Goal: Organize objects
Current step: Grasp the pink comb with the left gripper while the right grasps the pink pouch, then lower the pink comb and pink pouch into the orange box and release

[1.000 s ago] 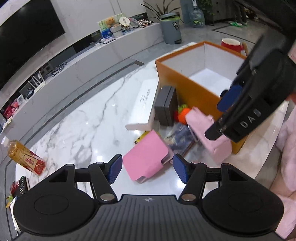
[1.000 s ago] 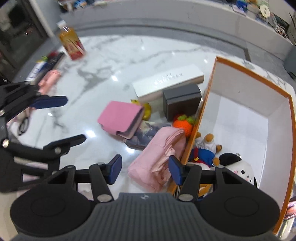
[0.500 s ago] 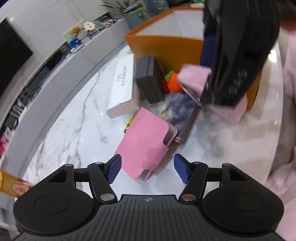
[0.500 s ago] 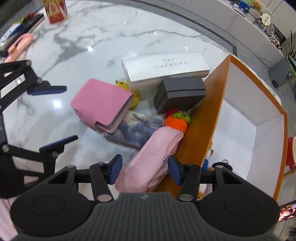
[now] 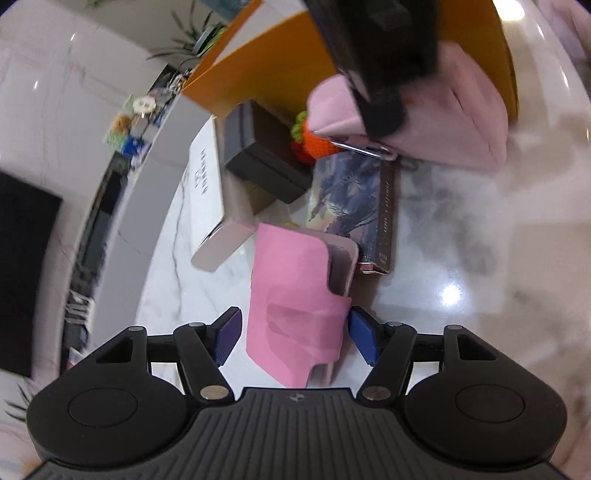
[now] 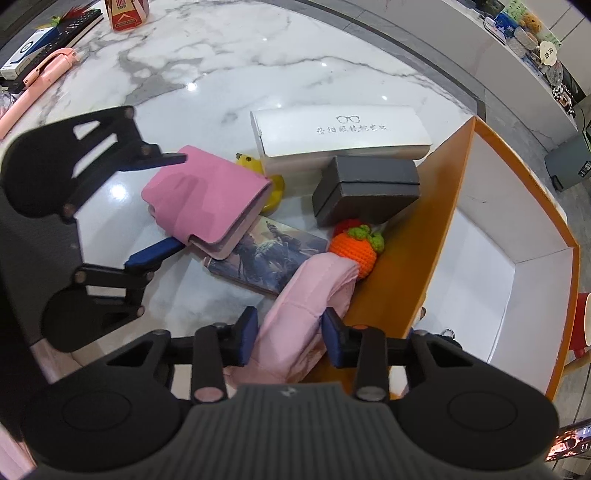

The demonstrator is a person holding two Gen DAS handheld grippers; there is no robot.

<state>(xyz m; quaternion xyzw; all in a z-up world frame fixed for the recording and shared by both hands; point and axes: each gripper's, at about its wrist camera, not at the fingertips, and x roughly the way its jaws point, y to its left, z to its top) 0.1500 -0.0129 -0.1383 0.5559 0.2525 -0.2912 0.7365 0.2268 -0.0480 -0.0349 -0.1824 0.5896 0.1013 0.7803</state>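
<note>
A bright pink flip case [image 5: 295,288] lies on the marble table, partly over a picture book [image 6: 269,258]. My left gripper [image 5: 295,338] is open and straddles the case's near end; the right pad touches its edge and the left pad stands apart. A pale pink pouch [image 6: 310,291] leans against the outer wall of the orange box [image 6: 424,240]. My right gripper [image 6: 290,338] points steeply down over the pouch. Its jaws are closing, with both pads against the pouch's sides. The left gripper [image 6: 170,206] also shows around the flip case [image 6: 207,199].
A crochet orange fruit [image 6: 354,247], a dark grey box [image 6: 369,188], a white glasses box [image 6: 340,136] and a yellow toy [image 6: 275,184] crowd the orange box's left side. A drink carton [image 6: 125,14], a remote and a pink handle [image 6: 44,77] lie far left.
My left gripper came down and rolled until its fingers straddle the pink flip case. My right gripper's jaws narrowed onto the pale pink pouch and it tipped further down.
</note>
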